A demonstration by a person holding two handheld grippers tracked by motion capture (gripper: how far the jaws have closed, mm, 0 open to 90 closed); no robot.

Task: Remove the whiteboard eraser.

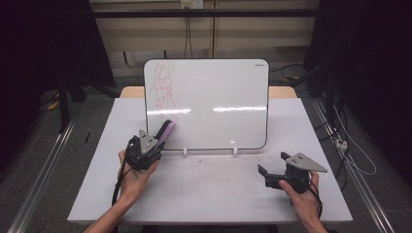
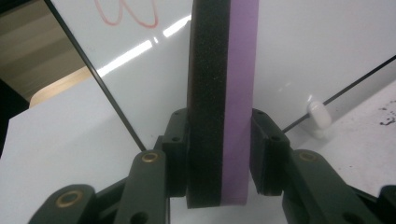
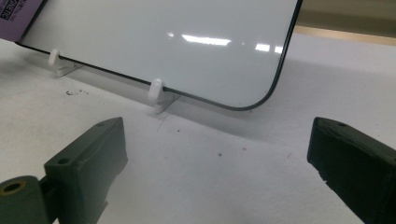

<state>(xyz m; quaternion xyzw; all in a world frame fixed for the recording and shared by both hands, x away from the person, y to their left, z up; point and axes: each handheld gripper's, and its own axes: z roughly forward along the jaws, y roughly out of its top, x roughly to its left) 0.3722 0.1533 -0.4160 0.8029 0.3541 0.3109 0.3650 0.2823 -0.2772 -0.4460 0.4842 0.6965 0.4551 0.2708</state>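
Between tool (image 2: 219, 154) jaws — eraser (image 2: 223, 93), clamped.

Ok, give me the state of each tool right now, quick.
Left tool: closed on the purple eraser, at the whiteboard.
Right tool: open, holding nothing, over the table.

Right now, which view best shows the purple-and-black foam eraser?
The left gripper view: the purple-and-black foam eraser stands clamped between the jaws. The high view shows it small against the whiteboard; the right gripper view catches one purple corner.
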